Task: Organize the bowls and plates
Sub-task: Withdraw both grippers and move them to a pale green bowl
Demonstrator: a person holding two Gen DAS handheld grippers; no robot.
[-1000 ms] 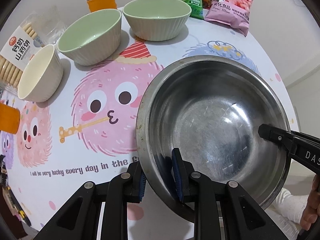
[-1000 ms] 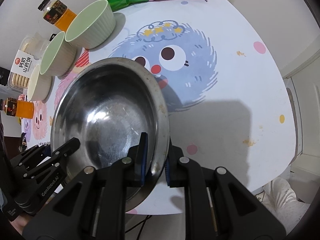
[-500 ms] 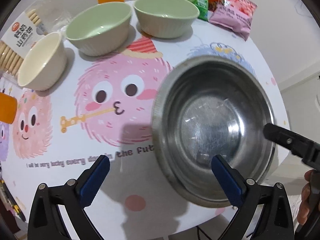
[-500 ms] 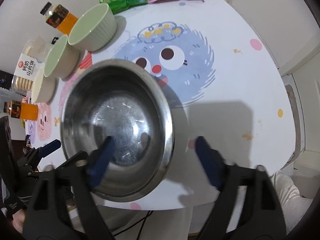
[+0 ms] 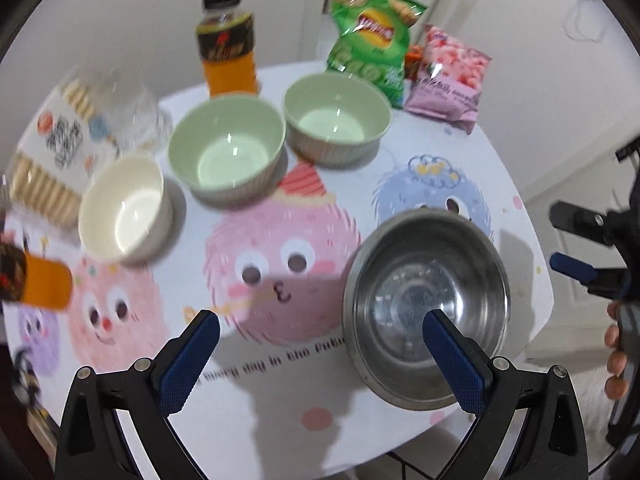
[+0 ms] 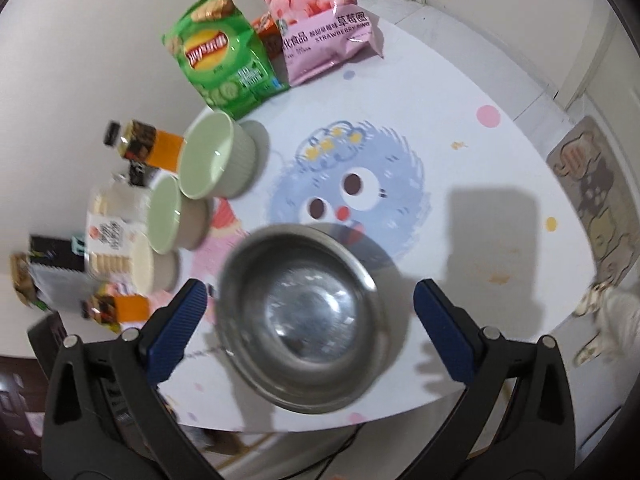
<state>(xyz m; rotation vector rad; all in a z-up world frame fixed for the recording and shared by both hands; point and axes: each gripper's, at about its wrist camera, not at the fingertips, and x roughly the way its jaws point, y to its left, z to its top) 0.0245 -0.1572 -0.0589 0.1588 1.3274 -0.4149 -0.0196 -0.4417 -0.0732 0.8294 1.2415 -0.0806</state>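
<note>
Left wrist: the left claw (image 5: 316,354) gapes wide and empty over the glossy printed bench (image 5: 400,160); a round steel bowl (image 5: 426,308) sits near-right, three ribbed ceramic bowls (image 5: 226,146) far-left.

Right wrist: the right claw (image 6: 310,314), its jaws just opened, stands empty above the steel bowl (image 6: 308,316).

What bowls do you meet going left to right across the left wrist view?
cream bowl → nearer green bowl → farther green bowl → steel bowl
</note>
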